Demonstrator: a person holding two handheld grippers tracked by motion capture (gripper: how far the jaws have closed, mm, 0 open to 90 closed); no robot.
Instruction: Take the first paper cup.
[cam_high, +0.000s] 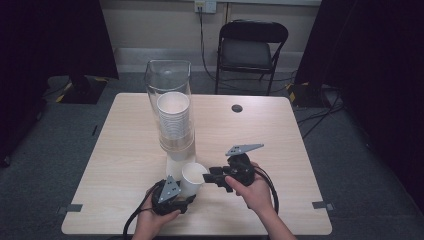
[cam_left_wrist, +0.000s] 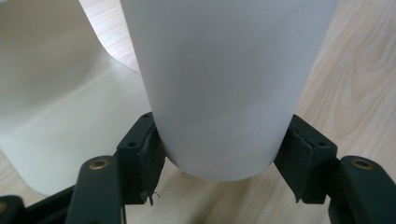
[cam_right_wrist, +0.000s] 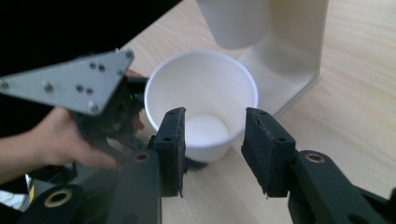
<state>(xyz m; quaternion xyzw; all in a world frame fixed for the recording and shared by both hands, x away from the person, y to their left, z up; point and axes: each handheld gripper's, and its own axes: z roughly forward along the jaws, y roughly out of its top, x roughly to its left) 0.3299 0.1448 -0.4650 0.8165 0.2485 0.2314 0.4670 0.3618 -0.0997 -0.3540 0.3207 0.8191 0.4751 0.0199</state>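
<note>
A white paper cup (cam_high: 193, 177) stands upright on the table (cam_high: 125, 140) just in front of a cup dispenser (cam_high: 170, 85), a clear tube with a stack of cups (cam_high: 174, 117) inside. My left gripper (cam_high: 190, 192) is shut on the cup's lower wall (cam_left_wrist: 219, 84), one pad touching each side. From the right, my right gripper (cam_high: 206, 176) stands open at the cup's rim. Its view looks down into the empty cup (cam_right_wrist: 201, 88), with both jaws spread just short of the near wall. Behind the cup, the lowest stacked cup (cam_right_wrist: 236, 21) hangs from the dispenser's white base (cam_right_wrist: 299, 56).
A black folding chair (cam_high: 252, 47) stands beyond the table's far edge. A dark round grommet (cam_high: 237, 108) sits in the tabletop at the far right. Bare wood lies left and right of the dispenser. Dark curtains and floor cables flank the table.
</note>
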